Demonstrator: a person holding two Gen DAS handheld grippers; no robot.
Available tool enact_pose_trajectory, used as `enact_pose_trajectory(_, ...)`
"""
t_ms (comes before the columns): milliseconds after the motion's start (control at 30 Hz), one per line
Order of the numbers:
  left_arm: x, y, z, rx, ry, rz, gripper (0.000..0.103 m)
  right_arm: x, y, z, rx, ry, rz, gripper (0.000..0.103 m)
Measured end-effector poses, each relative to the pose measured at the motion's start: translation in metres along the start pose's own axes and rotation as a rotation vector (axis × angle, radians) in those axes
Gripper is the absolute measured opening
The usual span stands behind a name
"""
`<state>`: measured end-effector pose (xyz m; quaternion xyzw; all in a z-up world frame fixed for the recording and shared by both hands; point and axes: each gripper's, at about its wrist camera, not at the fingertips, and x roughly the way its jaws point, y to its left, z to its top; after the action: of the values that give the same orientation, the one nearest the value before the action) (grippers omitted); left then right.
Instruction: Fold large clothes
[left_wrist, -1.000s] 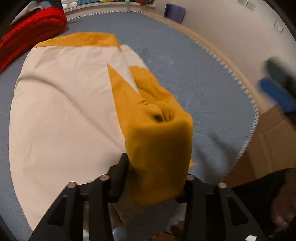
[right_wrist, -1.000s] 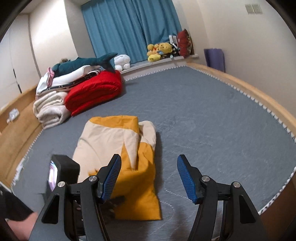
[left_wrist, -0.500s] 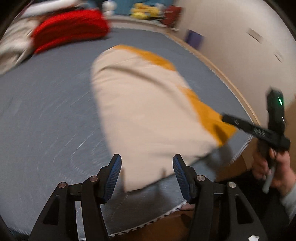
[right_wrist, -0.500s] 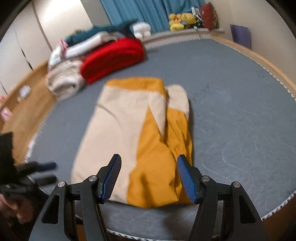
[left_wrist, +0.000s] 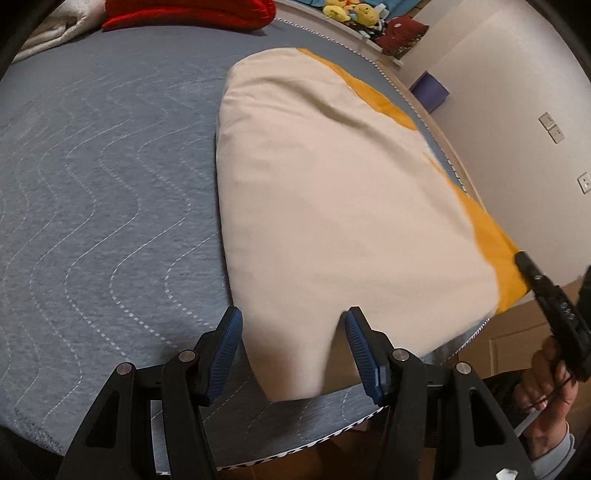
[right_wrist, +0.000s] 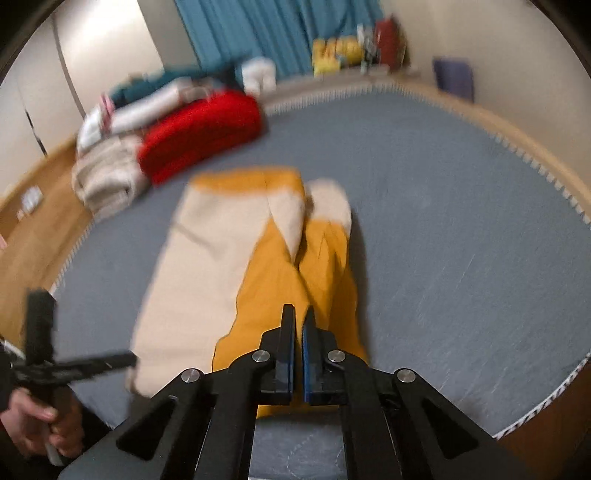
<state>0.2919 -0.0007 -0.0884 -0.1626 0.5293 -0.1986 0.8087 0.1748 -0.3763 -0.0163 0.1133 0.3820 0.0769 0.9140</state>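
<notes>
A folded cream and mustard-yellow garment (left_wrist: 332, 192) lies on the grey quilted bed (left_wrist: 92, 192). My left gripper (left_wrist: 293, 338) is open, its blue pads on either side of the garment's near cream corner. In the right wrist view the garment (right_wrist: 207, 258) shows cream on the left and yellow (right_wrist: 317, 273) on the right. My right gripper (right_wrist: 298, 332) is shut at the yellow part's near edge; whether cloth is pinched between the pads is not visible. The right gripper also shows at the left wrist view's right edge (left_wrist: 546, 299).
A red blanket (right_wrist: 199, 129) and folded cream and white bedding (right_wrist: 107, 173) are piled at the bed's far left. Plush toys (right_wrist: 336, 51) sit by the blue curtain. The bed's wooden rim (right_wrist: 535, 136) runs along the right wall.
My left gripper let go of the yellow cloth, opened and moved to the cream corner. My right gripper came down to the yellow near edge and closed.
</notes>
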Motion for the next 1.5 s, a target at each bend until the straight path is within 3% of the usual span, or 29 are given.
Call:
enact_pose_trajectory(67,0.007,-0.006,0.001,0.019,0.013,-0.001,0.054,-0.018,-0.004,0.000,-0.010,-0.056,-0.036,0.000)
enact_pose_trajectory(100,0.010,-0.007,0.000,0.029,0.026,0.005,0.054,-0.016,-0.009,-0.003,-0.016,-0.035,-0.078,0.000)
enact_pose_trajectory(200,0.028,-0.014,-0.002,0.080,0.092,0.074,0.054,0.028,-0.039,-0.021,0.038,0.174,-0.210,0.000)
enact_pose_trajectory(267,0.030,-0.016,-0.003,0.092,0.100,0.091,0.054,0.051,-0.061,-0.032,0.092,0.263,-0.283,0.000)
enact_pose_trajectory(333,0.029,-0.017,-0.001,0.083,0.100,0.076,0.054,0.057,-0.074,-0.033,0.179,0.276,-0.239,0.000)
enact_pose_trajectory(433,0.026,-0.011,0.000,0.061,0.104,0.057,0.055,0.035,-0.068,-0.017,0.205,0.156,-0.101,0.000)
enact_pose_trajectory(500,0.025,-0.007,0.000,0.056,0.106,0.054,0.055,0.019,-0.057,-0.006,0.193,0.073,-0.014,0.007)
enact_pose_trajectory(533,0.026,-0.007,0.000,0.056,0.105,0.055,0.055,0.015,-0.052,-0.004,0.187,0.054,0.010,0.011)
enact_pose_trajectory(567,0.027,-0.008,0.000,0.057,0.103,0.056,0.055,0.017,-0.047,-0.003,0.179,0.055,0.032,0.034)
enact_pose_trajectory(600,0.026,-0.008,0.000,0.060,0.101,0.058,0.055,0.023,-0.044,-0.004,0.177,0.083,0.041,0.065)
enact_pose_trajectory(633,0.025,-0.007,-0.001,0.064,0.098,0.059,0.055,0.032,-0.041,-0.007,0.179,0.119,0.027,0.072)
enact_pose_trajectory(733,0.020,-0.011,0.001,0.085,0.067,0.074,0.055,0.060,-0.037,-0.017,0.168,0.223,-0.006,0.068)
enact_pose_trajectory(767,0.017,-0.013,0.001,0.091,0.053,0.077,0.055,0.067,-0.035,-0.021,0.160,0.250,-0.008,0.049)
enact_pose_trajectory(800,0.013,-0.013,0.001,0.091,0.037,0.077,0.055,0.072,-0.039,-0.023,0.150,0.261,-0.007,0.021)
enact_pose_trajectory(867,0.009,-0.012,0.004,0.081,0.017,0.070,0.055,0.072,-0.034,-0.029,0.108,0.259,-0.017,0.006)
enact_pose_trajectory(1000,0.009,-0.011,0.006,0.071,0.009,0.059,0.055,0.042,-0.029,-0.018,0.089,0.139,-0.005,0.003)
enact_pose_trajectory(1067,0.014,-0.012,0.003,0.084,0.034,0.061,0.056,0.033,-0.038,-0.018,0.103,0.118,-0.064,0.003)
enact_pose_trajectory(1133,0.026,-0.013,-0.001,0.103,0.083,0.078,0.059,0.048,-0.053,-0.030,0.120,0.216,-0.157,0.002)
enact_pose_trajectory(1233,0.032,-0.013,-0.004,0.113,0.110,0.099,0.060,0.082,-0.063,-0.050,0.124,0.368,-0.216,0.002)
enact_pose_trajectory(1367,0.029,-0.014,-0.001,0.125,0.112,0.074,0.056,0.095,-0.051,-0.055,0.032,0.385,-0.262,0.002)
enact_pose_trajectory(1500,0.048,-0.010,-0.008,0.125,0.179,0.079,0.058,0.109,-0.043,-0.058,0.029,0.418,-0.288,0.002)
